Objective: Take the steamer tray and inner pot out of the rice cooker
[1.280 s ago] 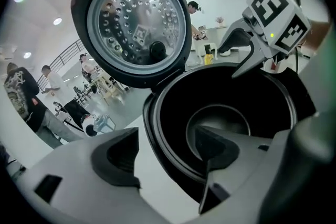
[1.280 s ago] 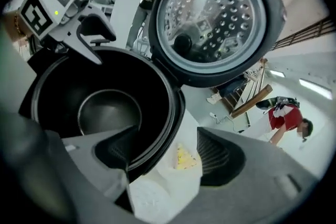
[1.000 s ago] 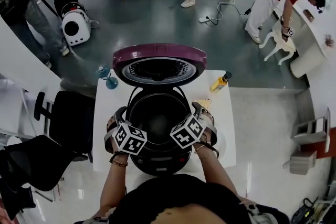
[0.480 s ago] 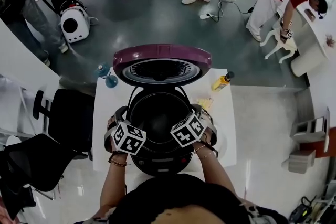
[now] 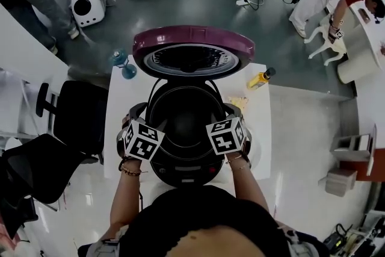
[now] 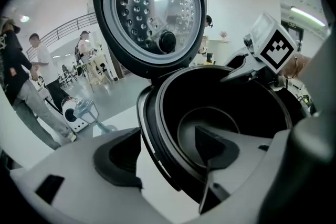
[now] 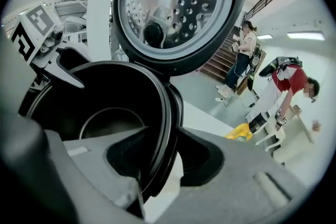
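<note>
The rice cooker (image 5: 180, 165) stands on the white table with its maroon lid (image 5: 192, 48) raised. The black inner pot (image 5: 183, 114) sits inside; I cannot make out a steamer tray. My left gripper (image 5: 133, 117) straddles the pot's left rim (image 6: 157, 128), jaws wide and apart from it. My right gripper (image 5: 236, 114) straddles the right rim (image 7: 165, 128). Its jaws are closing with the rim between them, and the pads stand very near it on both sides. Each gripper view shows the other gripper's marker cube across the pot.
A yellow bottle (image 5: 263, 78) lies at the table's (image 5: 126, 99) far right corner. A blue glass object (image 5: 120, 63) stands at its far left. A black chair (image 5: 78, 129) is to the left. Several people stand farther back on the grey floor.
Both grippers stay at the cooker's sides. The right gripper's marker cube has rolled, and the left one slightly. The head view has shifted, so the cooker and lid look larger.
</note>
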Demonstrator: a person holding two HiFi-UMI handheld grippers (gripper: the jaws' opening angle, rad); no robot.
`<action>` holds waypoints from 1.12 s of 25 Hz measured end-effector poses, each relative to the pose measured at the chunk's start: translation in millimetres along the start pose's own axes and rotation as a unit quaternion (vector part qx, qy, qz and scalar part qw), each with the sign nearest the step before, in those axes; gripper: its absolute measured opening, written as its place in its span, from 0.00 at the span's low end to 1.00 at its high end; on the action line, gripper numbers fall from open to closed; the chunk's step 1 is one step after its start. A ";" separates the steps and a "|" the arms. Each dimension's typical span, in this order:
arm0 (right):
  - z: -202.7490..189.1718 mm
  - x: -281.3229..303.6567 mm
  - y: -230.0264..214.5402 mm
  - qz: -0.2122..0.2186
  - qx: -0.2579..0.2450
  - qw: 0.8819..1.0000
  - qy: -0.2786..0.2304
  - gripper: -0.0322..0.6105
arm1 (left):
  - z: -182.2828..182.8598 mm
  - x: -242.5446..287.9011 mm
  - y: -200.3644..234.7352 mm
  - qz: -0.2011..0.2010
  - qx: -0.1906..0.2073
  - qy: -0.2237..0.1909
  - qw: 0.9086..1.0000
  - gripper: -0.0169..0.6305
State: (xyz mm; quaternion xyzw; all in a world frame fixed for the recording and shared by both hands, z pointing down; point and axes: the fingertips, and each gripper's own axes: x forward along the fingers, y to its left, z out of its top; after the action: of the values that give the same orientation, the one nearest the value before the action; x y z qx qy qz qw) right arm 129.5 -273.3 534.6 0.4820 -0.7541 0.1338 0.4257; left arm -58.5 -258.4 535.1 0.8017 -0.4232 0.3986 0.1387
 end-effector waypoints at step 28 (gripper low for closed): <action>29.4 -30.9 0.8 0.049 0.090 0.989 -0.108 0.09 | 1.4 -7.1 3.8 -0.007 -0.023 -0.007 1.000 0.36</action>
State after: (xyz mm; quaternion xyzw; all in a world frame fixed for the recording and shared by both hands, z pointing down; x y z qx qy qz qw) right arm 119.1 -272.0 493.2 0.4926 -0.8031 0.1691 0.2893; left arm -63.0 -257.4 528.4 0.8042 -0.4277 0.3818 0.1569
